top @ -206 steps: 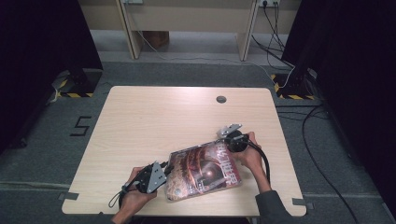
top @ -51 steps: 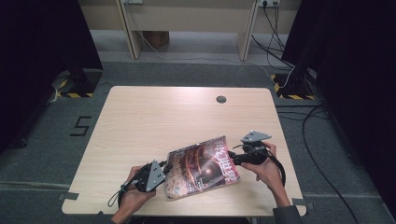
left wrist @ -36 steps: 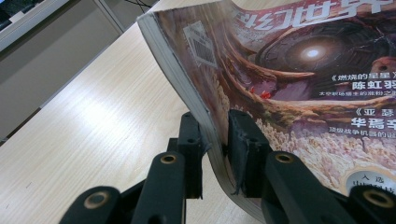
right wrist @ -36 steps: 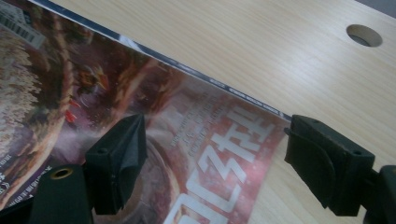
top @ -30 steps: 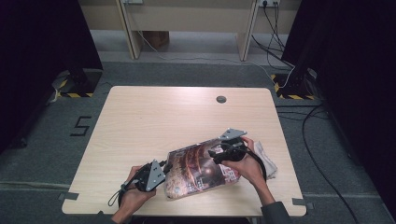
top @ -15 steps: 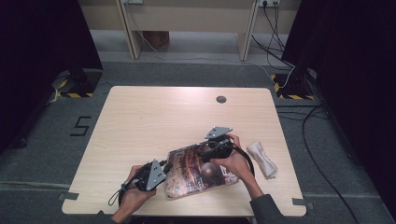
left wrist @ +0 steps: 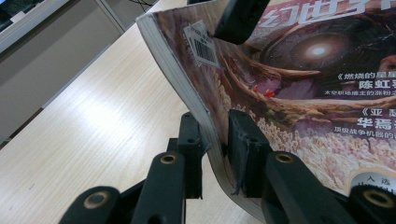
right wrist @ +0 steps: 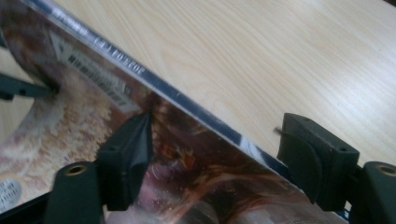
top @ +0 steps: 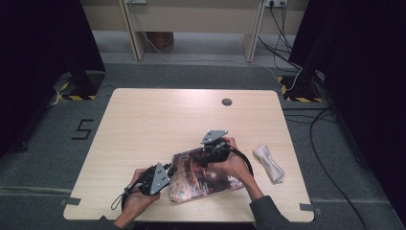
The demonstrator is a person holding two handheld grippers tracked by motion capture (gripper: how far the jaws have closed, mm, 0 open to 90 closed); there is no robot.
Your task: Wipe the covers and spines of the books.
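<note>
A glossy magazine (top: 206, 179) with a dark reddish cover lies near the table's front edge, its left side lifted and bent. My left gripper (top: 168, 178) is shut on that left edge; in the left gripper view the pads (left wrist: 243, 140) pinch the curved page stack (left wrist: 289, 93). My right gripper (top: 203, 155) sits at the magazine's far edge, open. In the right gripper view its jaws straddle the magazine's edge (right wrist: 93, 107), one over the cover, one over bare wood. They have just been closing, and the pads stand clear of the magazine.
A rolled white cloth (top: 269, 163) lies on the wooden table (top: 167, 120) to the right of the magazine. A round cable hole (top: 227, 101) sits near the far edge. Dark curtains and floor cables surround the table.
My right hand has moved left from beside the white cloth to the magazine's far edge, leaving the cloth uncovered. The left gripper and its hold on the magazine are unchanged.
</note>
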